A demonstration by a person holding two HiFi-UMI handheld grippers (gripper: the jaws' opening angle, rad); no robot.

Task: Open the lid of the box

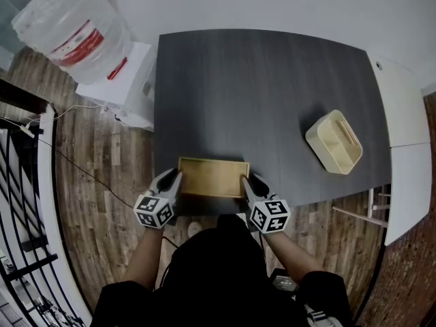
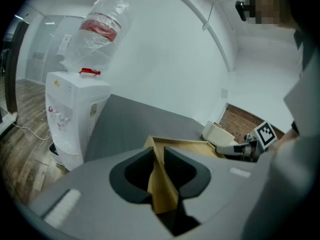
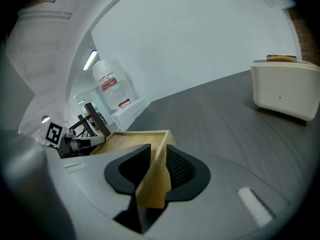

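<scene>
The wooden box [image 1: 212, 177] is lying open-topped at the lower centre of the head view, at the near edge of the dark table [image 1: 259, 87]. The left gripper [image 2: 157, 151] is clamping the box's left end wall, pads pressing on the wood. The right gripper [image 3: 159, 151] is straddling the right end wall, jaws standing wide and not squeezing it. A cream container [image 1: 334, 142] is sitting well apart, toward the table's right side

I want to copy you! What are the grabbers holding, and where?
The left gripper and right gripper each straddle an end wall of the wooden box; whether they pinch is unclear.
</scene>
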